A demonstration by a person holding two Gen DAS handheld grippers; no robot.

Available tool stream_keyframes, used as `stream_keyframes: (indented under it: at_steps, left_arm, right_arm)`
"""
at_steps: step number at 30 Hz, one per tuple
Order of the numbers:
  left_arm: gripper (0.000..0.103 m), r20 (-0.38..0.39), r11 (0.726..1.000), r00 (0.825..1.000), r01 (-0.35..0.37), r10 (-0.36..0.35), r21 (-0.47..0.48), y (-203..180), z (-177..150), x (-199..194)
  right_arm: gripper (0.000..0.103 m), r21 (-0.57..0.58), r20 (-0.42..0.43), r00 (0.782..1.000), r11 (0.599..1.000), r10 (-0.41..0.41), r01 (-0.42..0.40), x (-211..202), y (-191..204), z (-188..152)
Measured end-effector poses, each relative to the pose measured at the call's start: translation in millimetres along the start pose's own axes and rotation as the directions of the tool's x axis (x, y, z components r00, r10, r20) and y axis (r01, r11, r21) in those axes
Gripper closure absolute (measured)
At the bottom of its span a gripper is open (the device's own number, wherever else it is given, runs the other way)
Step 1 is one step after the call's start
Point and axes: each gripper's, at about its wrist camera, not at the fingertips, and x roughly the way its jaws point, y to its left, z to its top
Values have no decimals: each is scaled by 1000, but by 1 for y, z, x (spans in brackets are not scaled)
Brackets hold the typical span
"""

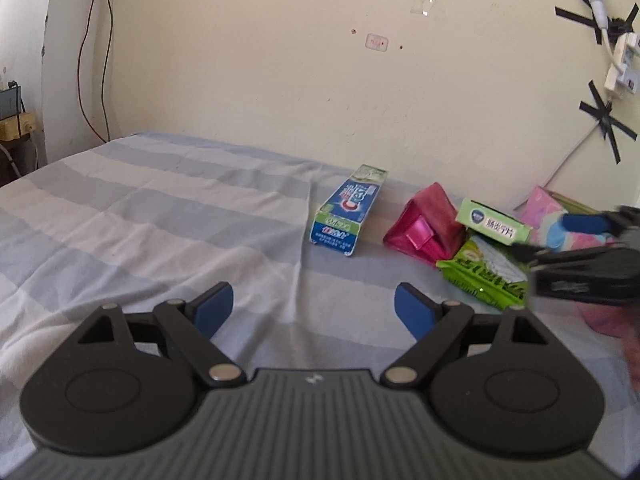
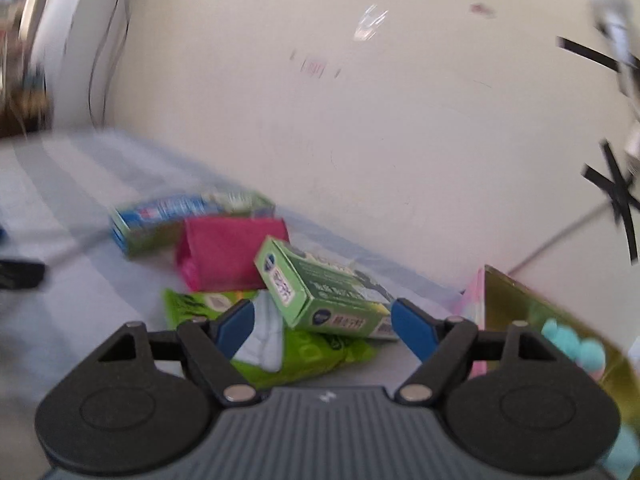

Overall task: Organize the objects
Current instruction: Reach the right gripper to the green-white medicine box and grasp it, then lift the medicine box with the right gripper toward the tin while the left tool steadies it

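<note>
Toothpaste box (image 1: 349, 211), blue and green, lies flat on the striped bed sheet (image 1: 160, 232) near the wall (image 1: 280, 80), with its long axis running away from the left wrist camera. Just to its right sits a folded magenta pouch (image 1: 426, 226), apart from the toothpaste box by a strip of bare sheet. A small green carton (image 1: 494, 222) leans against the pouch and rests on top of a bright green packet (image 1: 482, 272), which lies flat beneath it. Farther right, against the wall, stands a pink box (image 1: 546, 208) whose contents, seen from the right wrist camera, appear to be pale blue and pink round pieces; motion blur leaves this uncertain.

Left gripper (image 1: 314, 306) hovers low over bare sheet, short of the toothpaste box, its blue-padded jaws spread wide with nothing between them. Right gripper (image 2: 323, 322) is held over the cluster at the right, its jaws likewise spread wide; the small green carton lies directly ahead between the two pads, and no contact can be made out. From the left wrist camera the right gripper shows as a dark blurred shape over the green packet. Black tape crosses (image 1: 606, 120) hold a cable to the wall.
</note>
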Motion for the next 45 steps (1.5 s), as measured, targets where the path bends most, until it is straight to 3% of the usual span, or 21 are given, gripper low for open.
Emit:
stream_keyframes:
  at_steps: [3,6,9,13,17,20,21,22,24,26,29,33,37,41,45]
  left_arm:
    - [14,-6,999,1000,17,-17,-37,7,2,3]
    - [14,-12,997,1000,26,-27,-68,11,2,4]
    - [13,-10,997,1000,26,-26,-69,12,2,3]
    - [13,-2,998,1000,24,-24,-66,11,2,4]
    - [13,-5,996,1000,22,-23,-82,13,3,6]
    - [13,-9,993,1000,27,-28,-112,19,3,4]
    - [14,-12,991,1000,27,-28,-129,21,3,5]
    - [14,-17,989,1000,23,-26,-147,25,3,5]
    - [14,-27,984,999,15,-20,-179,29,4,6]
    - [14,-35,980,999,9,-17,-201,32,3,7]
    - [14,-39,980,999,-1,-7,-201,32,3,7]
    - [14,-38,985,999,-15,8,-170,26,3,6]
    - [14,-40,987,999,-6,0,-159,25,1,3]
    - [14,-74,978,994,62,-78,-198,28,-4,-12]
    - [15,-133,961,968,183,-213,-209,17,-16,-37]
  right_arm:
    - [29,-86,-11,999,996,-38,37,15,13,4]
    - [59,-173,-10,997,982,-74,71,21,25,6]
    - [67,-224,2,993,967,-121,118,22,31,1]
    - [72,-155,100,989,980,-113,128,-14,19,-1]
    - [72,-122,207,978,992,-12,38,-85,15,-12]
    - [70,-101,189,974,989,125,-107,-128,18,-29]
    - [67,-110,179,965,979,189,-171,-142,21,-37]
    - [52,-107,183,954,970,236,-220,-150,23,-45]
    - [38,-55,205,932,954,300,-295,-165,21,-59]
    - [38,7,208,922,942,326,-334,-166,16,-66]
    - [37,134,202,933,935,300,-329,-159,0,-79]
    - [37,314,164,937,884,309,-347,-139,-30,-87]
    - [37,405,158,948,857,278,-319,-136,-60,-92]
    - [37,396,140,951,865,274,-308,-119,-71,-86]
    - [36,397,107,952,866,286,-304,-97,-71,-86]
